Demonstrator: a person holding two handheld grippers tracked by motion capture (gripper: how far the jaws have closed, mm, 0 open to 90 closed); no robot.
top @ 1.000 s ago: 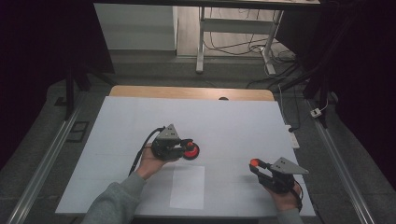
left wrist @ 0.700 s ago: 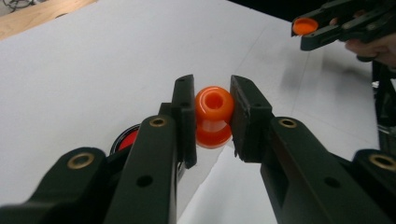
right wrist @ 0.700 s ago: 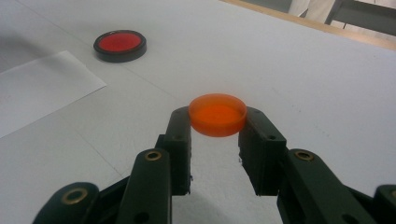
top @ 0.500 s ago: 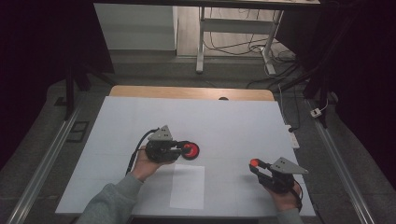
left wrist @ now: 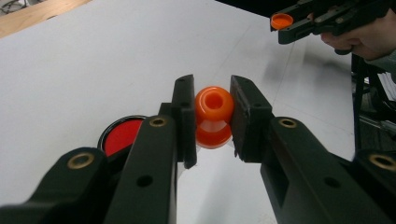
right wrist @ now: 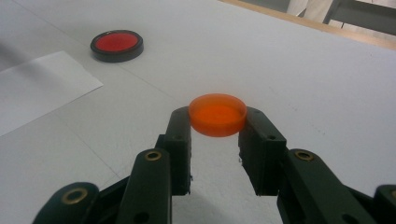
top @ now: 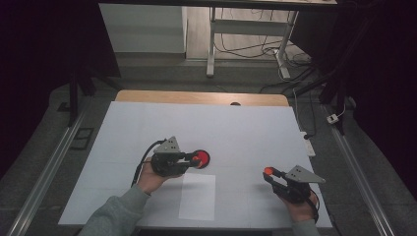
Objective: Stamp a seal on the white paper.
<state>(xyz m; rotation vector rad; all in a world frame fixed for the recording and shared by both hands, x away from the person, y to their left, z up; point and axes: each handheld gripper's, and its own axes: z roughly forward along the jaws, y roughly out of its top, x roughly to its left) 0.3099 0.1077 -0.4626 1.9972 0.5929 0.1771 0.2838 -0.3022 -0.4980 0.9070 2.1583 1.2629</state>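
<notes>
Bottle (left wrist: 213, 116), small, light, smooth orange plastic, sits mid-frame pinched at its rounded neck by the left gripper's (left wrist: 212, 119) fingers, while the right gripper's (right wrist: 217, 122) fingers clamp its thin cap (right wrist: 217, 114) by the rim, likely slippery.

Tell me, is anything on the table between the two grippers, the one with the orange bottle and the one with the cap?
Nothing visible. The left gripper holds the bottle, the right gripper the cap. The red disc and paper lie flat beside the left gripper.
</notes>
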